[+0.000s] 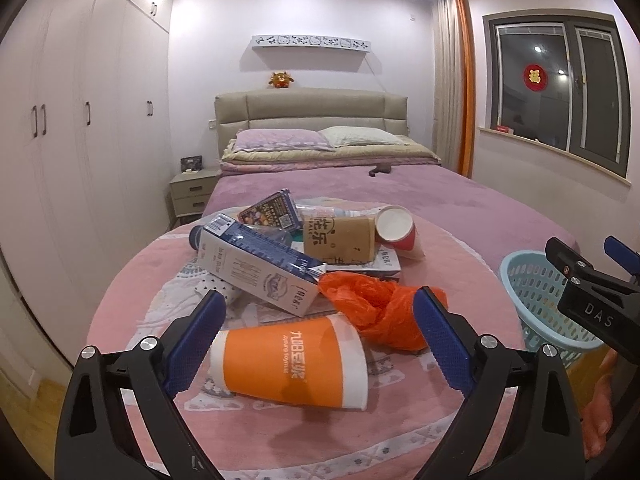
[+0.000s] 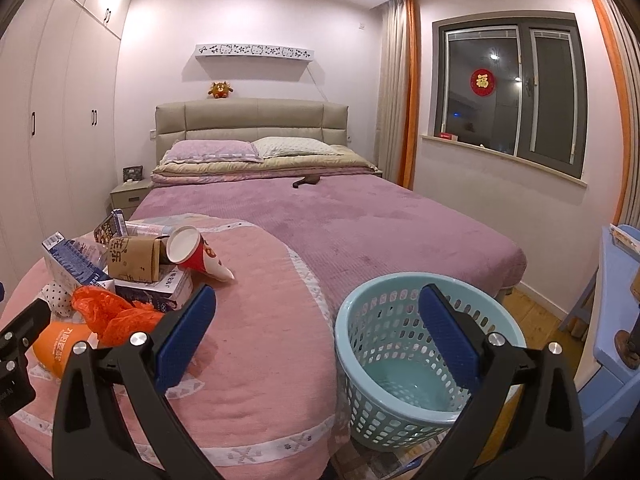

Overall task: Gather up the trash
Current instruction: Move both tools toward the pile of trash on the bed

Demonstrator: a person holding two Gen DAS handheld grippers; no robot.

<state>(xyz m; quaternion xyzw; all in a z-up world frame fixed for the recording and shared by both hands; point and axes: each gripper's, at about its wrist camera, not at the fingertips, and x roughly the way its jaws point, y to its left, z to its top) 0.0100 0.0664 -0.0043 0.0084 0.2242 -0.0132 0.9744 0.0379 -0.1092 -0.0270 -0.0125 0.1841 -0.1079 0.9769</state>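
Observation:
A pile of trash lies on the pink blanket [image 1: 120, 320] at the foot of the bed. Nearest is an orange and white paper cup [image 1: 292, 360] on its side, lying between the fingers of my open left gripper [image 1: 320, 316], untouched. Behind it sit a crumpled orange plastic bag [image 1: 372, 304], a blue and white carton [image 1: 256, 268], a brown paper bag [image 1: 340, 240] and a red and white cup [image 1: 400, 228]. My right gripper [image 2: 320, 320] is open and holds nothing, hovering over the bed edge beside the light blue basket [image 2: 360, 320], which is empty.
A white wardrobe [image 1: 60, 140] fills the left wall, with a bedside table [image 1: 192, 196] by the headboard. A dark object [image 2: 306, 180] lies mid-bed. A blue chair or table [image 2: 612, 320] stands right of the basket, on wooden floor.

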